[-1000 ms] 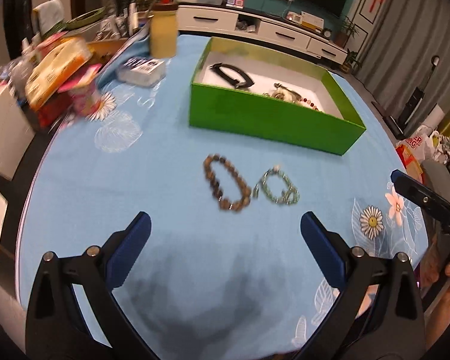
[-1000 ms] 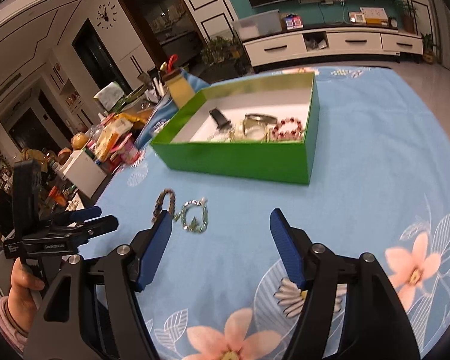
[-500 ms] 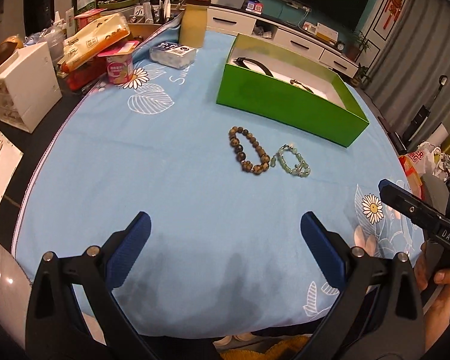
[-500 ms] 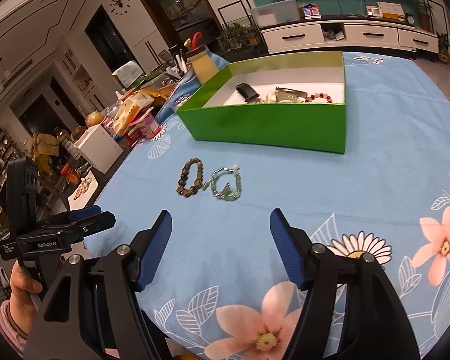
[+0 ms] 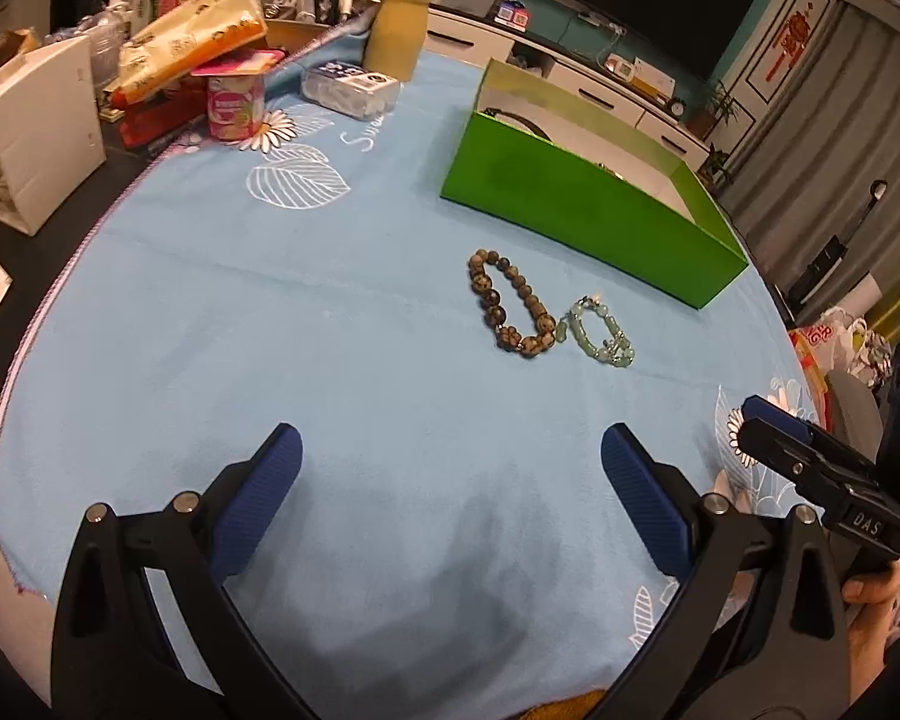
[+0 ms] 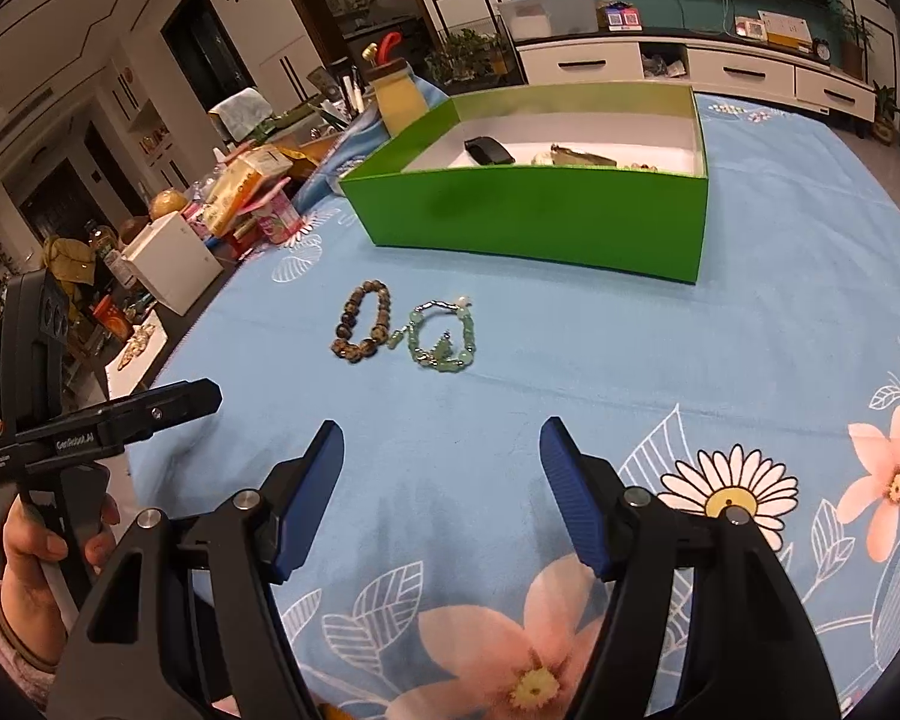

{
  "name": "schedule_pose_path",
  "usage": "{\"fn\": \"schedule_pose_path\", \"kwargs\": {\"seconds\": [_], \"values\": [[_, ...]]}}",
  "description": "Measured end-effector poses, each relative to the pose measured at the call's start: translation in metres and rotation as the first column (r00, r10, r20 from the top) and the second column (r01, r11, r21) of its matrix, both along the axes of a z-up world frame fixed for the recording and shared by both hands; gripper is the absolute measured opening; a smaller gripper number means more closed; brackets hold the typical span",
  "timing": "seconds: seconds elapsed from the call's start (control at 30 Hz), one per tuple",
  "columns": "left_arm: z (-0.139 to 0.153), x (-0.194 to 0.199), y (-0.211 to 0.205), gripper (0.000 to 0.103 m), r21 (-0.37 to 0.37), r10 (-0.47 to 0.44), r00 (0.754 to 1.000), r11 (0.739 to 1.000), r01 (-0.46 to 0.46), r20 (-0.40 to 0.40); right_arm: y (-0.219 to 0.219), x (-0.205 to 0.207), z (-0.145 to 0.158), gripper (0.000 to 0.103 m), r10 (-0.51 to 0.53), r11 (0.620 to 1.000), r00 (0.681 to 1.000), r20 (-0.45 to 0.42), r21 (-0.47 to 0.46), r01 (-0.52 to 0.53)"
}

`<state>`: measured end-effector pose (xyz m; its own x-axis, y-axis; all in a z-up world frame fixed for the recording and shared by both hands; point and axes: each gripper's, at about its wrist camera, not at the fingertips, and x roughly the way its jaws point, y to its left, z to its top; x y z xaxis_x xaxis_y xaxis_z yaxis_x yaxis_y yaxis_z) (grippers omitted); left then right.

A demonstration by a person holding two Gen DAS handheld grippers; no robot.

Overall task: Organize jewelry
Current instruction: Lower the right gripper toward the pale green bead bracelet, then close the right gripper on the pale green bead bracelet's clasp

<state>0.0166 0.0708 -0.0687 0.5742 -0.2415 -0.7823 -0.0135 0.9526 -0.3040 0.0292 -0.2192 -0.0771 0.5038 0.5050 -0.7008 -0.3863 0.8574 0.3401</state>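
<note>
So, here is how things stood.

Left fingers: my left gripper (image 5: 450,474) hung over the blue cloth of the desk (image 5: 210,324), spread wide and holding nothing.

Right fingers: my right gripper (image 6: 441,471) was likewise released and empty, low over the flower print at the near edge.

Brown bracelet: the brown bead bracelet (image 5: 510,307) lay flat on the desk, ahead of both grippers and well apart from them, its long axis running away from me toward the box.

Green bracelet: the pale green bracelet (image 6: 441,339) lay just beside the brown one on its right, the two touching or nearly so; I could not tell which.

Box: the green box (image 6: 540,222) stood open beyond the bracelets, with a black strap (image 6: 489,151) and a few other pieces already inside.

Which hand was nearer: from the right wrist view the green bracelet sat almost dead ahead between my fingers, so I judged the right hand better placed for it and the left for the brown one.

Next move, as I judged it: reach forward, close across a bracelet's narrow side, lift it into the box.
</note>
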Motion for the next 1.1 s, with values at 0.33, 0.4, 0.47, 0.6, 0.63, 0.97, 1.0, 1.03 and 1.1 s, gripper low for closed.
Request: {"fn": "schedule_pose_path", "kwargs": {"seconds": [0.33, 0.4, 0.47, 0.6, 0.63, 0.97, 1.0, 1.03, 1.1], "values": [[-0.007, 0.028, -0.010, 0.101, -0.008, -0.040, 0.999, 0.999, 0.040, 0.008, 0.020, 0.032, -0.013, 0.060, -0.013, 0.999, 1.000, 0.008, -0.046, 0.013], [-0.007, 0.036, -0.011, 0.101, -0.004, -0.038, 0.999, 0.999, 0.038, 0.010, 0.023, 0.042, -0.014, 0.055, -0.023, 0.999, 1.000, -0.002, -0.048, 0.023], [-0.007, 0.041, -0.012, 0.101, -0.010, -0.036, 0.999, 0.999, 0.036, 0.016, 0.027, 0.051, -0.016, 0.051, -0.028, 0.998, 1.000, -0.005, -0.055, 0.028], [-0.009, 0.052, -0.009, 0.101, -0.015, -0.015, 1.000, 1.000, 0.015, 0.018, 0.036, 0.063, -0.022, 0.039, -0.035, 0.995, 0.999, -0.010, -0.090, 0.034], [-0.009, 0.054, -0.008, 0.101, -0.019, -0.008, 1.000, 1.000, 0.008, 0.017, 0.037, 0.066, -0.024, 0.035, -0.041, 0.995, 0.999, -0.012, -0.093, 0.039], [-0.014, 0.074, -0.010, 0.099, 0.005, -0.044, 0.999, 0.999, 0.044, 0.020, 0.055, 0.063, -0.022, 0.034, 0.059, 0.993, 0.998, 0.018, -0.108, -0.057], [-0.014, 0.075, -0.010, 0.098, 0.008, -0.046, 0.999, 0.999, 0.046, 0.018, 0.057, 0.063, -0.023, 0.034, 0.071, 0.991, 0.997, 0.020, -0.112, -0.069], [-0.015, 0.076, -0.011, 0.097, 0.011, -0.047, 0.999, 0.999, 0.047, 0.015, 0.059, 0.063, -0.024, 0.034, 0.082, 0.990, 0.996, 0.024, -0.119, -0.078], [-0.017, 0.079, -0.012, 0.095, 0.016, -0.051, 0.999, 0.999, 0.051, 0.009, 0.065, 0.063, -0.027, 0.034, 0.105, 0.983, 0.994, 0.035, -0.153, -0.098]]}}
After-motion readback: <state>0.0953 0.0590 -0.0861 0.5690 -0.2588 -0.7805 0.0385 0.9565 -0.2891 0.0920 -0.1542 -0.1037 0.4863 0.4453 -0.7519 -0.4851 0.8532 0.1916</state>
